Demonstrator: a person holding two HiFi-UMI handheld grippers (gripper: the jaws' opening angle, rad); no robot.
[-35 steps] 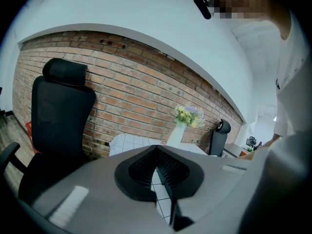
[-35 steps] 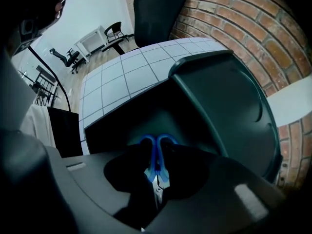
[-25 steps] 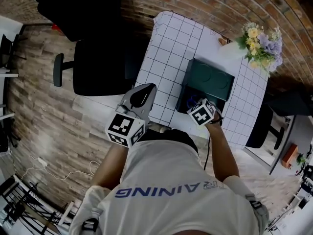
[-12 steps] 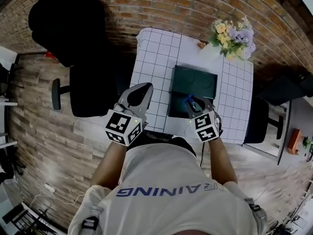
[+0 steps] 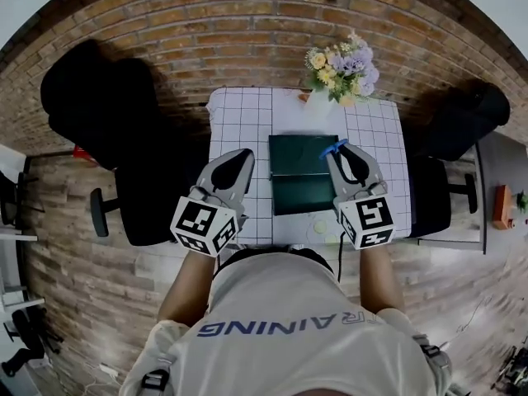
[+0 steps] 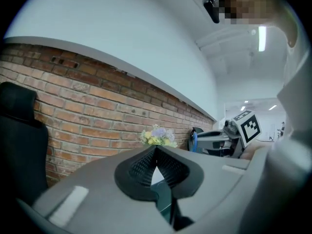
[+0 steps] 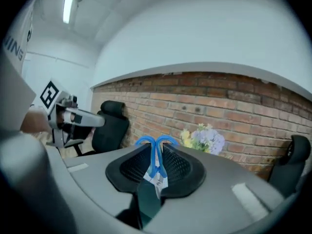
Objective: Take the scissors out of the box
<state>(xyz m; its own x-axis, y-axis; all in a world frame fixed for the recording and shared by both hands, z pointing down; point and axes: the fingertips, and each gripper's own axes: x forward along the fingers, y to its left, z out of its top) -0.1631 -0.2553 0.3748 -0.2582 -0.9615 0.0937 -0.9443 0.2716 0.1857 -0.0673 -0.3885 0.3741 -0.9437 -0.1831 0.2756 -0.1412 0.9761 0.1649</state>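
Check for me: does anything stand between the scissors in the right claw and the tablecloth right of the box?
Nothing visible does. The right claw is shut on the scissors, up over the right edge of the dark box. The gridded table beside it looks bare; the flowers stand at the far edge, off that path.

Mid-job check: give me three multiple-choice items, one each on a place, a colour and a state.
1. Where do the flowers stand? A) at the far edge of the table B) on a chair C) on the floor
2. What colour are the handles of the scissors? A) red B) blue C) yellow
3. How are the right tongs? A) wide open, empty B) shut on the scissors C) out of view
Answers: 1 A, they stand beyond the box; 2 B, blue loops poke past the tips; 3 B, the pads press the scissors.
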